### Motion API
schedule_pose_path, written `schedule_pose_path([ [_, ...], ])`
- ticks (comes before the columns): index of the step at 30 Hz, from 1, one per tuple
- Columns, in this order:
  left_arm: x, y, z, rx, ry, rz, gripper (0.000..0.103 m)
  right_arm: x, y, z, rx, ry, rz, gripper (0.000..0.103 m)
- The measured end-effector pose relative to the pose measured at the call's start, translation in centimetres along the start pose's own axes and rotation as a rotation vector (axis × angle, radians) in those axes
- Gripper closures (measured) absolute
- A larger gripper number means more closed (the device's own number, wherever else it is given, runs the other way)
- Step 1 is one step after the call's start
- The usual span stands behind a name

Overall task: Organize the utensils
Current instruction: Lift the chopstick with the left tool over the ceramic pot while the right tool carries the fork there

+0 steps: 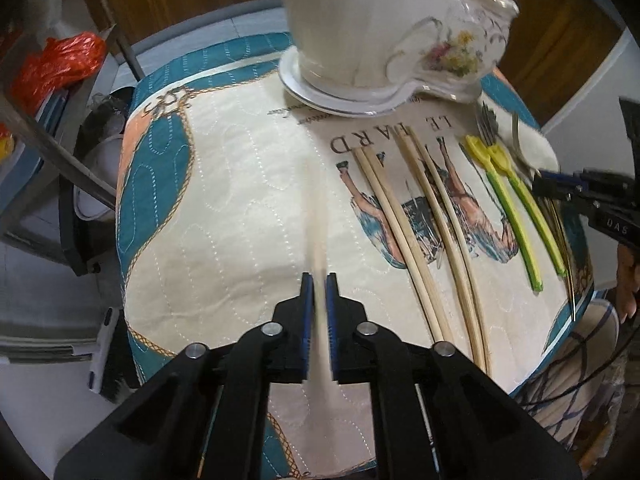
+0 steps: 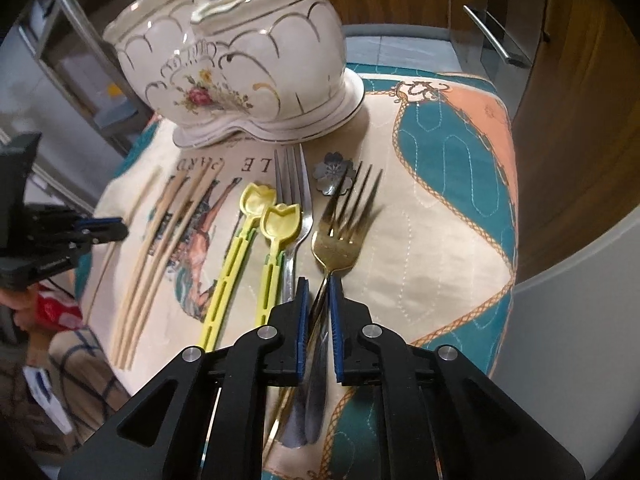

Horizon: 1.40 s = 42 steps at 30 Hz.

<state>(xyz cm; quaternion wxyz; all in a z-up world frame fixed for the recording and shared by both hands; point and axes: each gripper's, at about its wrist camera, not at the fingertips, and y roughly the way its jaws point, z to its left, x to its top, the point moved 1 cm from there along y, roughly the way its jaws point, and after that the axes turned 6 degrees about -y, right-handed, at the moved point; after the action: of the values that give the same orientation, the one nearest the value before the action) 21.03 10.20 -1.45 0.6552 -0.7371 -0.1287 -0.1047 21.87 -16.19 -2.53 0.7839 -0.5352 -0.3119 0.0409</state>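
Observation:
My left gripper (image 1: 319, 280) is shut on a single pale chopstick (image 1: 318, 220), blurred, held above the quilted mat (image 1: 224, 200). Two pairs of chopsticks (image 1: 404, 236) lie to its right, then two yellow-green plastic spoons (image 1: 516, 208). My right gripper (image 2: 319, 284) is shut on the handle of a gold fork (image 2: 340, 232), its tines pointing away. A silver fork (image 2: 294, 184) and the plastic spoons (image 2: 256, 240) lie left of it, chopsticks (image 2: 160, 248) further left. The white floral ceramic holder (image 2: 240, 76) stands at the back; it also shows in the left wrist view (image 1: 380, 32).
A dark flower-shaped piece (image 2: 334, 172) lies by the gold fork's tines. The mat's edges drop off to the floor all around. Orange bags (image 1: 56, 64) and a metal frame (image 1: 60, 152) stand left. Wooden cabinets (image 2: 560, 80) with drawer handles are at right.

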Motion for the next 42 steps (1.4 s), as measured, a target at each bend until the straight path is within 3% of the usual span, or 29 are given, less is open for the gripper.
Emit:
schedule_pose_path([
  [9, -1.3, -5.8, 1.0, -0.165, -0.071, -0.328, 0.097, -0.6, -2.9, 0.0, 0.041, -0.016, -0.125, 0.097],
  [19, -1.0, -11.1, -2.0, -0.195, -0.027, -0.680, 0.097, 0.7, -6.7, 0.4, 0.038, -0.037, -0.329, 0.097],
  [26, 1.6, -12.2, -2.7, -0.224, -0.036, -0.777, 0.097, 3.1, -9.9, 0.9, 0.036, -0.069, -0.479, 0.097],
  [34, 7.1, -16.0, -3.2, -0.262, -0.061, -0.933, 0.097, 8.9, -14.5, 2.9, 0.059, -0.150, -0.620, 0.097],
  [42, 13.0, -16.5, -4.0, -0.250, -0.093, -1.010, 0.097, 14.4, -15.8, 4.9, 0.003, -0.222, -0.646, 0.097],
])
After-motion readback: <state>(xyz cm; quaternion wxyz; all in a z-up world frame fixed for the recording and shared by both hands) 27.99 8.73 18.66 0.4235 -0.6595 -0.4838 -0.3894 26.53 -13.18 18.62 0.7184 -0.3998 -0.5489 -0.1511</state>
